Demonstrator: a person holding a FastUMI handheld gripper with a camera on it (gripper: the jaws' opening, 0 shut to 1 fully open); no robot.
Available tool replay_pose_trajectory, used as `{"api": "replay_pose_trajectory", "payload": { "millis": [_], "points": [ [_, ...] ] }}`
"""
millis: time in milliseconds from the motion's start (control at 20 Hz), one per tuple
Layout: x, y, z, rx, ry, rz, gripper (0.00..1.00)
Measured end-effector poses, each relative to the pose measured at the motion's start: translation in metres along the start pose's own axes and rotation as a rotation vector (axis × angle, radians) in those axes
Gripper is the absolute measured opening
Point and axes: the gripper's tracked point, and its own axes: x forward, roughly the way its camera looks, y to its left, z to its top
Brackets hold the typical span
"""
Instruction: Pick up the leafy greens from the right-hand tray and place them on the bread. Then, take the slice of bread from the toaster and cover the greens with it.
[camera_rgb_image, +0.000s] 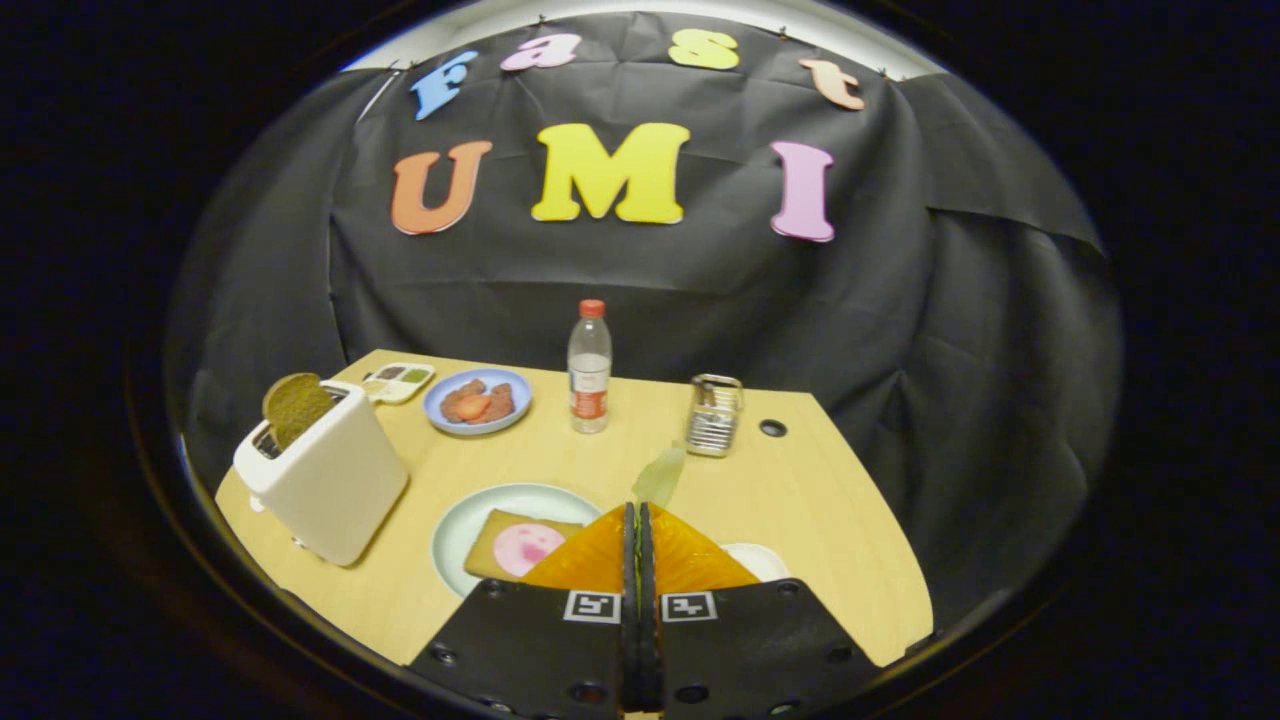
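One leafy green (659, 474), mostly hidden by hand-held gripper (639, 512)

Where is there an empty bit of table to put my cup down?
The bare wood right of the metal rack, out to the table's edge, is free. So is the strip between the white toaster and the clear plastic bottle. It is crowded ahead of the claw, shut on a green leaf, beside the pale plate with bread.
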Motion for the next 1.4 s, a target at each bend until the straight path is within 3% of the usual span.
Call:
{"api": "replay_pose_trajectory", "payload": {
  "millis": [300, 500, 1050, 1200, 1300, 1400],
  "points": [
    [0.037, 0.099, -0.005, -0.027, 0.044, 0.106, 0.00],
    [0.062, 0.131, -0.011, -0.006, 0.073, 0.154, 0.00],
    [0.127, 0.070, -0.063, 0.120, 0.186, 0.121, 0.01],
    [0.143, 0.050, -0.073, 0.118, 0.189, 0.066, 0.00],
    [0.150, 0.043, -0.078, 0.132, 0.191, 0.052, 0.03],
    [0.150, 0.039, -0.081, 0.149, 0.186, 0.046, 0.14]
  ]
}}
